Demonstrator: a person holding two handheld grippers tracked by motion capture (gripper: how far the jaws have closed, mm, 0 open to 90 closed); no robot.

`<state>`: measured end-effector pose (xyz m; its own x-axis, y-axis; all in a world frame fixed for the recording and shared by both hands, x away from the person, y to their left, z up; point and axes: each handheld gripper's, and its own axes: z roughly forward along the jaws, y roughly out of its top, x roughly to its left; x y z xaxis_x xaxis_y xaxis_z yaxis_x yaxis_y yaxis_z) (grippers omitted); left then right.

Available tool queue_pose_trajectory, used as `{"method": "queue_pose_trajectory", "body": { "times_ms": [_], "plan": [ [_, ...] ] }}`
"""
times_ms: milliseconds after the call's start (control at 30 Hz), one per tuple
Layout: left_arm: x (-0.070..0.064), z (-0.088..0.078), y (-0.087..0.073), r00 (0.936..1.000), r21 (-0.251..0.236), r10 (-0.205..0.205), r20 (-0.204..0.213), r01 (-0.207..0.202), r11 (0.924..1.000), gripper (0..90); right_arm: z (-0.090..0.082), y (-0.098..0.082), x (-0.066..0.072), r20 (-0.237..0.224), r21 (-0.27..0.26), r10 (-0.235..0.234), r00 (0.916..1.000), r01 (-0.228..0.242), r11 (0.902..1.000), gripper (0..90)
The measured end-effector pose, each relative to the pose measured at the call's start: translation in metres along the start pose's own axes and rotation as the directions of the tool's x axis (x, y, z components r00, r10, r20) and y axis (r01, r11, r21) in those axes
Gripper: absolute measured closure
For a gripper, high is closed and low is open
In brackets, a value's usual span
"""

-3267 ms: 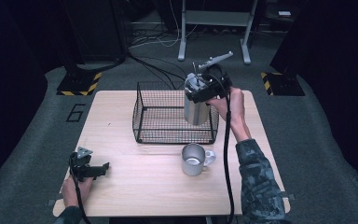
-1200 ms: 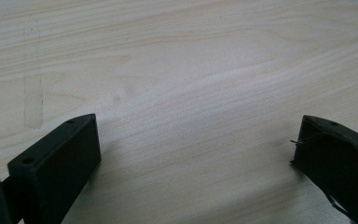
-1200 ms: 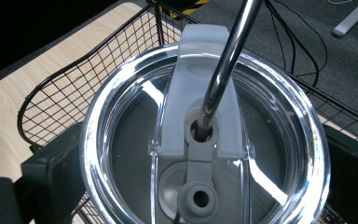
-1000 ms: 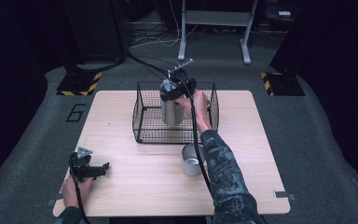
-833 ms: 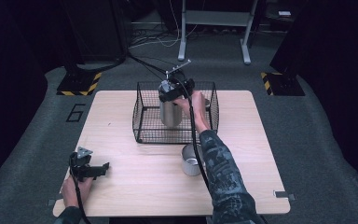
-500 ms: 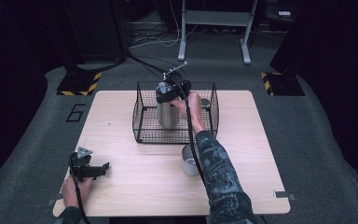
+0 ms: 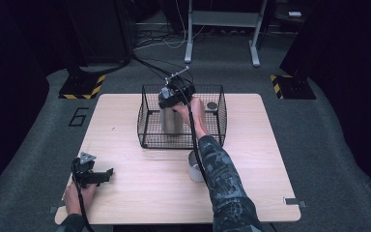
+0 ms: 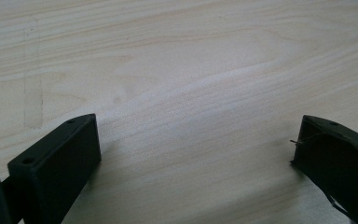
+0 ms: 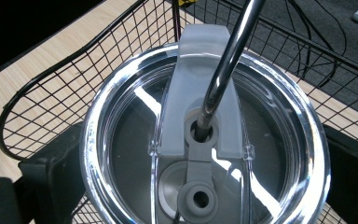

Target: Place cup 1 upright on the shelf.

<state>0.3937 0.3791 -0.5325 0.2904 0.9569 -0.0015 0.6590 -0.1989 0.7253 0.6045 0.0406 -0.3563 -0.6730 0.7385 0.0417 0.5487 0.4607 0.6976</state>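
Right hand-held gripper [image 7: 173, 98] over basket [image 7: 147, 133]

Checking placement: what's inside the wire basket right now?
In the wire basket: a steel tumbler with clear lid and metal straw, held by the right tongs. A small dark round object sits near the far right corner.

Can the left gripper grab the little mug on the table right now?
Probably not yet. The left gripper sits open near the table's front left corner, while the mug stands apart from it, partly behind the right forearm. Bare tabletop lies between them.

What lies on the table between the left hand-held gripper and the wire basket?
Bare wood in the high view: nothing lies between the left hand-held gripper and the wire basket.
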Motion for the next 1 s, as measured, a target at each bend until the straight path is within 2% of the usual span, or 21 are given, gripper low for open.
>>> {"method": "queue_pose_trajectory", "body": {
  "times_ms": [400,800,1000],
  "plan": [
    [0.000,0.000,0.000,1.0000,0.002,0.006,-0.002,-0.006,1.0000,0.2,0.014,-0.003,0.005,0.000,0.019,-0.012,0.9999,0.012,0.9997,3.4],
    [0.000,0.000,0.000,1.0000,-0.003,0.001,-0.004,-0.001,1.0000,0.2,0.019,-0.008,0.006,0.013,0.043,-0.007,0.9999,0.006,0.9991,3.3],
    [0.000,0.000,0.000,1.0000,-0.002,0.003,-0.004,-0.003,1.0000,0.2,0.018,-0.011,0.005,0.004,0.029,-0.007,1.0000,0.007,0.9996,3.2]
  ]
}}
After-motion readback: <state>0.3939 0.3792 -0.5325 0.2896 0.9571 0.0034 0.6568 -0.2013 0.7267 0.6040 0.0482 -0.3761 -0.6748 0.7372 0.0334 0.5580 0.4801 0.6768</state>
